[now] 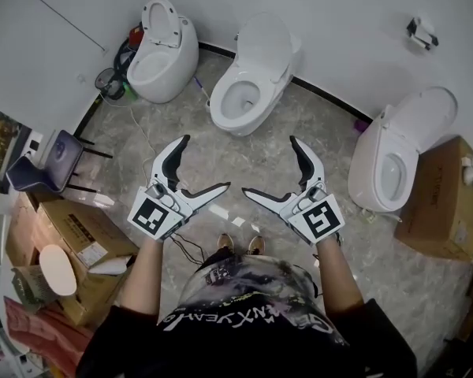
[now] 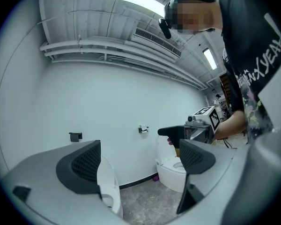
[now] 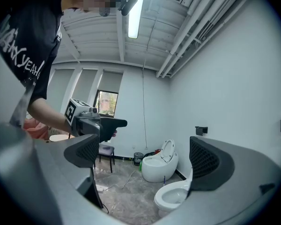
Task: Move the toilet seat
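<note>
- Only the head view takes in all three toilets along the wall: the left toilet [image 1: 162,53], the middle toilet [image 1: 248,77] and the right toilet [image 1: 394,156]. Each has its lid raised, and cardboard boxes [image 1: 75,239] stand at my left.
- Only the right gripper view shows a window [image 3: 107,103]. Only the left gripper view shows a paper holder [image 2: 143,130] on the wall.
- My left claw [image 1: 206,161] and right claw [image 1: 270,164] are both spread wide, empty and touching nothing, held in the air above the floor [image 1: 244,160].
- The toilet seat [image 1: 218,109] lies on the middle toilet's bowl, straight ahead and well apart from both claws.
- My shirt [image 1: 244,305] has print ending in "YEAH"; the box labels are too small to read.
</note>
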The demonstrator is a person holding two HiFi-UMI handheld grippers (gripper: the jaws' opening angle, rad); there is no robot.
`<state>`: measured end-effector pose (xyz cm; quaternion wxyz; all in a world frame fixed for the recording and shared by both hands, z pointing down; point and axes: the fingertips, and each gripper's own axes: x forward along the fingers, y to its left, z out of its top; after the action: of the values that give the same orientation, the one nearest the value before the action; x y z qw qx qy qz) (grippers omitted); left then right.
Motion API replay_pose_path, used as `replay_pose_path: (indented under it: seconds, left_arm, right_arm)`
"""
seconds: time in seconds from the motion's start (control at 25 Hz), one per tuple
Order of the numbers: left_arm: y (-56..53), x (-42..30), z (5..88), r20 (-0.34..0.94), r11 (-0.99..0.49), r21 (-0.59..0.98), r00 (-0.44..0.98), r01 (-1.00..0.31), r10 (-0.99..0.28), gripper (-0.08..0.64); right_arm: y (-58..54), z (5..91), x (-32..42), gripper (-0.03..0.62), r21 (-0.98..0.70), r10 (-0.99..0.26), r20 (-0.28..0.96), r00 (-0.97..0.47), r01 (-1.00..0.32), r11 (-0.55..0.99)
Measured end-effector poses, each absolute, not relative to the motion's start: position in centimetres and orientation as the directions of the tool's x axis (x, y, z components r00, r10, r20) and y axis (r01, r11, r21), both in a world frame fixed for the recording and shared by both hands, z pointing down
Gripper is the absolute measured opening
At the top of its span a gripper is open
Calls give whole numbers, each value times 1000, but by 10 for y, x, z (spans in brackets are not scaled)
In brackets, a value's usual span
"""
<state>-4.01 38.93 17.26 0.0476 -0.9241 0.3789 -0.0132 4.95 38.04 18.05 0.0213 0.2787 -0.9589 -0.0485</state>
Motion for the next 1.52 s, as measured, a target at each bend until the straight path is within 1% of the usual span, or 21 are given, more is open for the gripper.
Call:
replay_pose_path:
  seconds: [0.32,0.6,0.8,1.04,1.52]
  left_arm:
    - [392,-26,192,-6,-684,-120,689,-720,-724,506]
    - [365,-23,210,-1,-692,-117,697,-712,-717,506]
    - [312,-38,238,-14,-693,-105,698,-713,-716,506]
    - [237,-58,263,0,-689,-113,694,-716,-720,506]
    - [92,-108,265,1,-713,-66,715,-698,-699,506]
  right_arm:
    - [379,195,70,584,129,-526,10,-850,-521,844]
    - [352,217,67,584,139,-531,30,-847,-522,841]
    - [299,245,51,584,158,-542,43,-839,-530,833]
    - [226,267,27,584,160,-540,63,-839,-525,836]
    - [85,272,-25,584,132,-573,104,-813,-560,818]
